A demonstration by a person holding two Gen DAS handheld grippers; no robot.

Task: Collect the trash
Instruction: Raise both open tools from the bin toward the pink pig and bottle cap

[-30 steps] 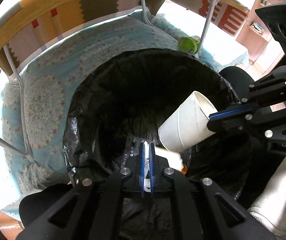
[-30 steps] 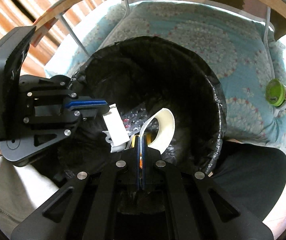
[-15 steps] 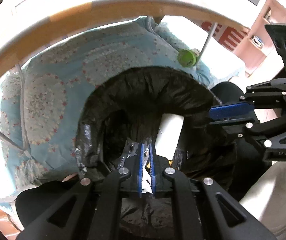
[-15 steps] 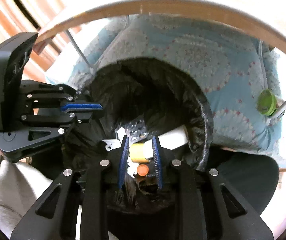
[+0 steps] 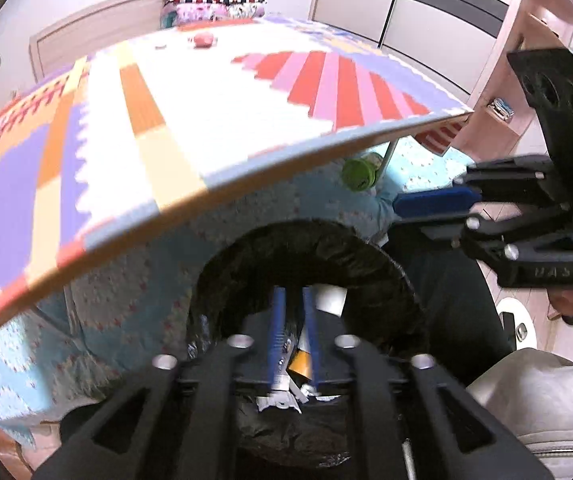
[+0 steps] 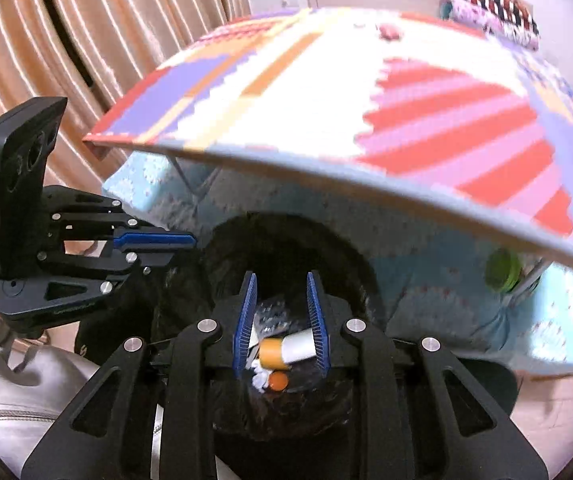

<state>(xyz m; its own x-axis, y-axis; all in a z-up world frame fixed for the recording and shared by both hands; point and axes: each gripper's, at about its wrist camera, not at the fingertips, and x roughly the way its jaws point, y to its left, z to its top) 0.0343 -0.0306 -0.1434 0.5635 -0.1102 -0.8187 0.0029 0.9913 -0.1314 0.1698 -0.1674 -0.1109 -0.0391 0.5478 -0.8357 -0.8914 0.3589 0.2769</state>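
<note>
A bin lined with a black bag point(image 5: 326, 252) point(image 6: 286, 236) stands on the floor under the table edge. Inside it lie a white paper cup point(image 5: 330, 299), a white tube with an orange end point(image 6: 286, 351) and small scraps. My left gripper point(image 5: 293, 300) hangs above the bin mouth with its blue fingers slightly apart and nothing between them. My right gripper point(image 6: 280, 300) is open and empty above the bin; it also shows at the right of the left wrist view point(image 5: 434, 204).
A low table with a colourful patterned top point(image 5: 206, 112) point(image 6: 366, 92) overhangs the bin. A blue floral quilt point(image 5: 126, 300) lies under it. A green round lid point(image 5: 358, 174) sits by a table leg. Curtains point(image 6: 86, 40) hang at left.
The right gripper opened and dropped the paper cup into the bag; the left gripper let go of its white scrap. Both grippers rose, and the table top has come into view.
</note>
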